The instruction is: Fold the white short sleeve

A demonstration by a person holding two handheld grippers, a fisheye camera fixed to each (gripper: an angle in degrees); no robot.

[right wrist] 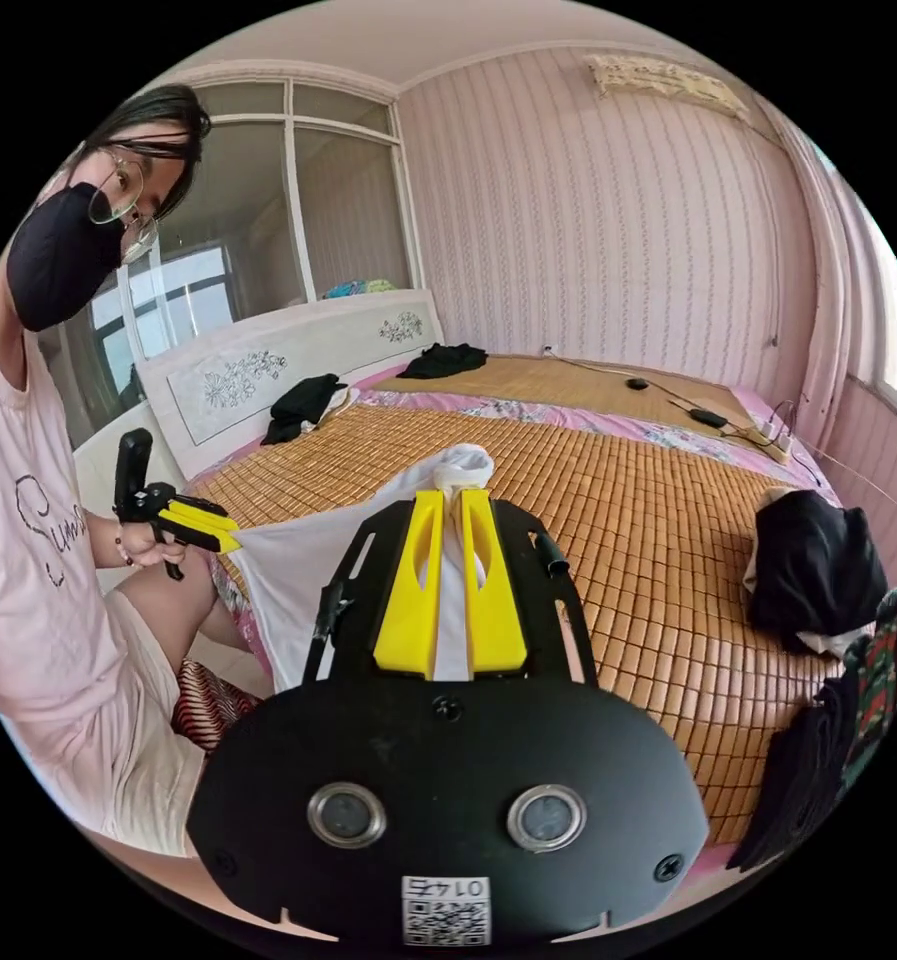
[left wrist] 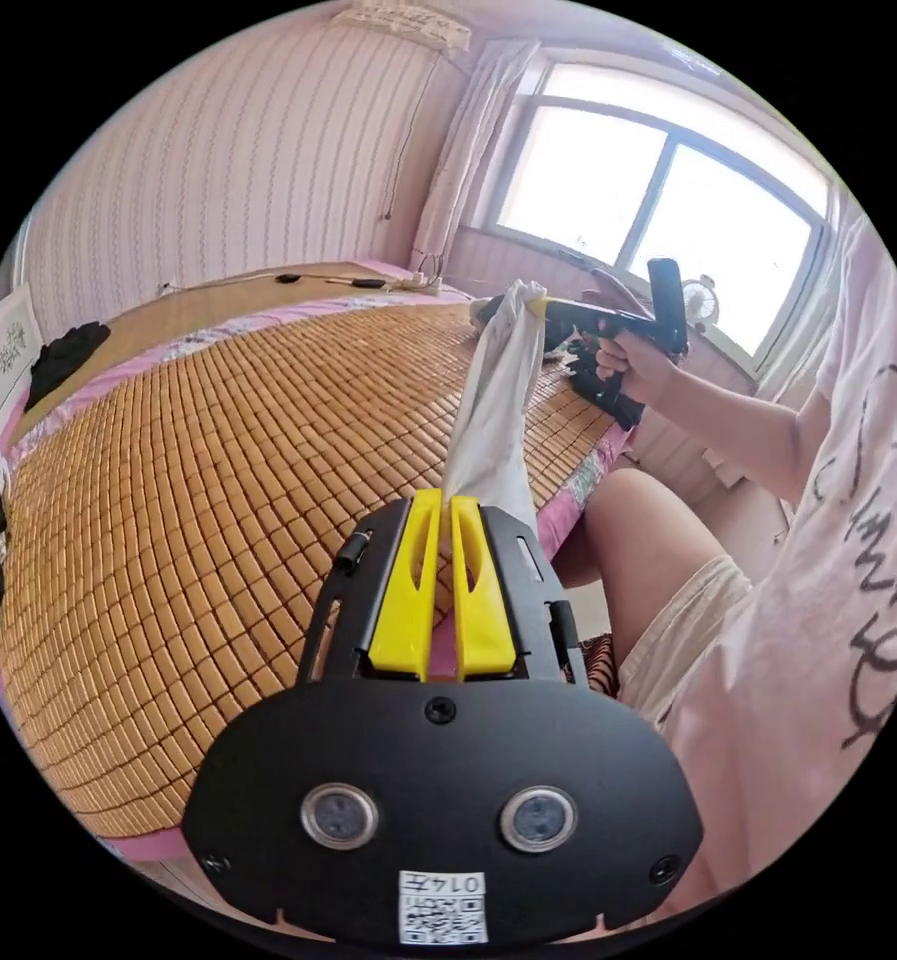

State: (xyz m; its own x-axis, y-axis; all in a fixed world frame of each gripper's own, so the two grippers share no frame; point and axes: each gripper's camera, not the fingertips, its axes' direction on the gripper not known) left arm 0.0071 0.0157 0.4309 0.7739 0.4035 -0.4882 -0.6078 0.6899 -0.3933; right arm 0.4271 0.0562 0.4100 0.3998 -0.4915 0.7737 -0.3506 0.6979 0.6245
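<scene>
The white short sleeve hangs stretched in the air above the edge of a bed covered with a bamboo mat. My left gripper is shut on one end of it. The right gripper grips the other end, farther off near the window. In the right gripper view, my right gripper is shut on a bunched white edge, and the shirt spreads down to the left gripper, held in a person's hand.
A person in a pink top sits at the bed's edge. Black clothes are piled at the mat's right side, and more dark garments lie by the headboard. A power strip and cables rest at the far side.
</scene>
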